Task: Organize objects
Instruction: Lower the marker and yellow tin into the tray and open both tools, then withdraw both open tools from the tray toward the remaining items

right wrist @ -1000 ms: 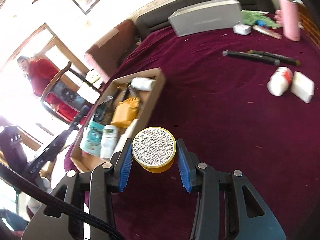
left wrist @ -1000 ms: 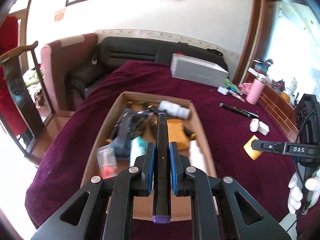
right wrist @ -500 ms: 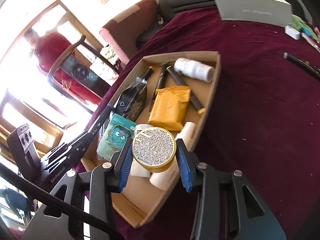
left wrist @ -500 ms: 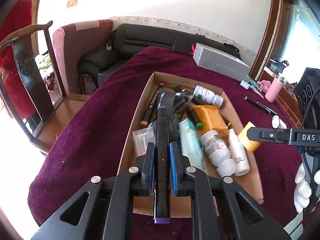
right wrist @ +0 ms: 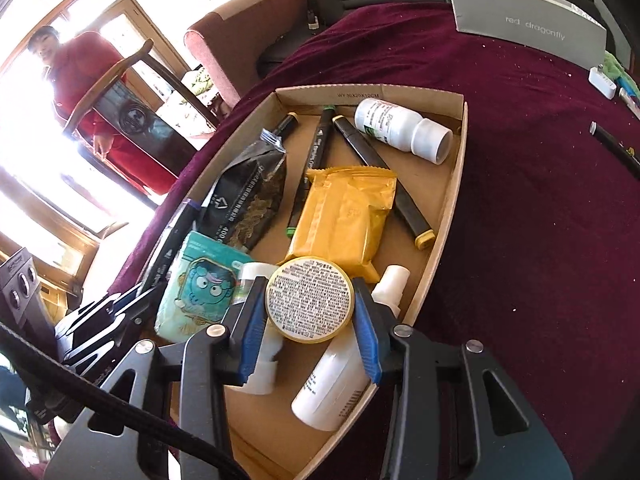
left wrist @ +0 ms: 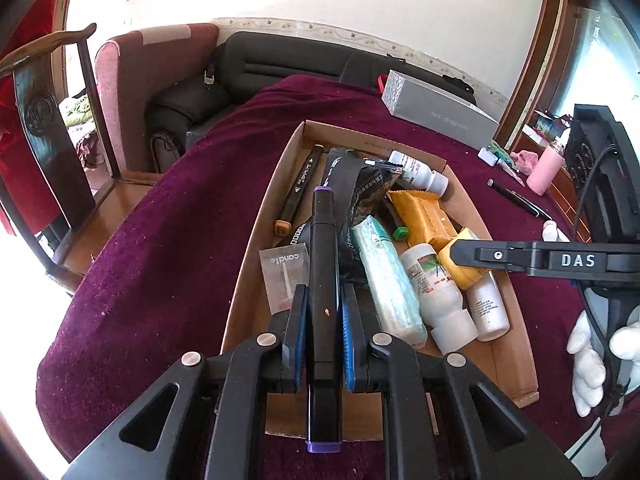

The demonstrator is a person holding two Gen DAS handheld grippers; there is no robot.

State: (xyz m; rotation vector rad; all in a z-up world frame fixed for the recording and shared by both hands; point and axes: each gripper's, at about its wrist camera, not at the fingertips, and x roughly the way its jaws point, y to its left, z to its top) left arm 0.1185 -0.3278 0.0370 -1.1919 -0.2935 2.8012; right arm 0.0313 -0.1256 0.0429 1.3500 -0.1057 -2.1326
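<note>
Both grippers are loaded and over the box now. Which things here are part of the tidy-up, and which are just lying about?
In the job: black marker in left gripper; yellow tin in right gripper; cardboard box.

Lying about: grey carton, pink bottle, armchair.

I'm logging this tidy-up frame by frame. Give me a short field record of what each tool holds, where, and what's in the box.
left tool: shut on black marker, purple caps, over the box
right tool: shut on yellow tin, over the box's near end
cardboard box: on maroon cloth
box contents: yellow packet, black pouch, teal packet, white bottle, markers
outside box: grey carton
</note>
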